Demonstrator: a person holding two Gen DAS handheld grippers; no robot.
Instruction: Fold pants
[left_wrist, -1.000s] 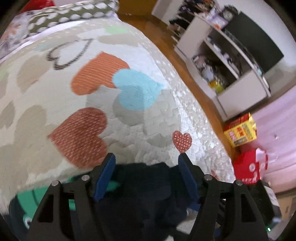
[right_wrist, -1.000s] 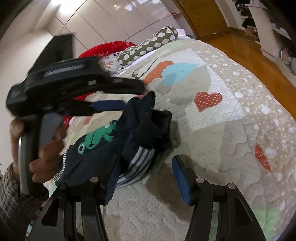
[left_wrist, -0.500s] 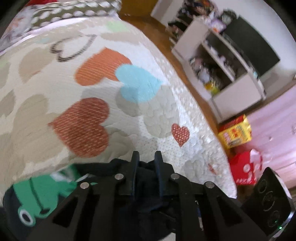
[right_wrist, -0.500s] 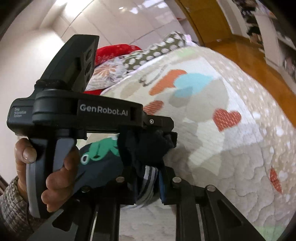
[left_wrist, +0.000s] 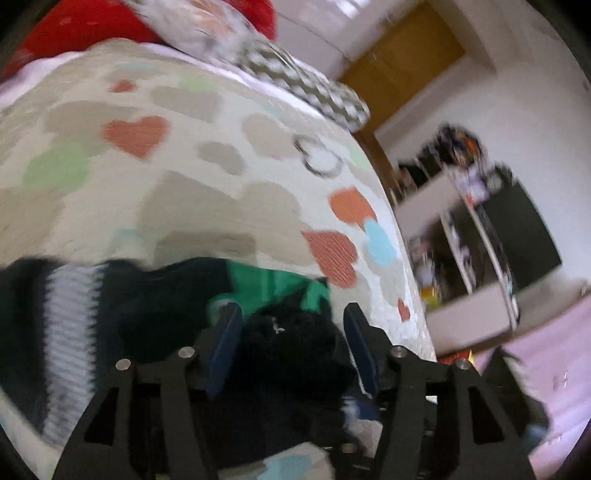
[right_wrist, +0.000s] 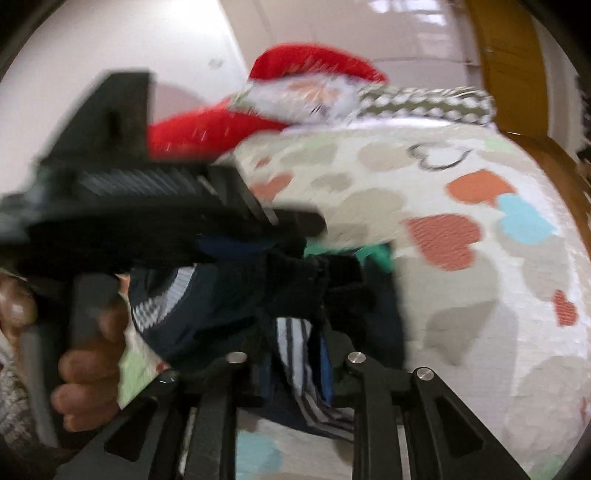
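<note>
While right gripper (right_wrist: 295, 354) clamps pants (right_wrist: 295, 291), left gripper (left_wrist: 291, 325) gapes

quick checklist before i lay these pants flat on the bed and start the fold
1. Right gripper shut on the pants: ok, striped cuff pinched between the jaws.
2. Left gripper holding: not ok, jaws stand apart with dark fabric bunched between them.
3. Pants spread flat: not ok, crumpled in a heap.
4. Bedspread free beyond the heap: ok.
5. Second striped cuff located: ok, left of the left gripper.
6. Waistband position: cannot tell, blurred.
</note>
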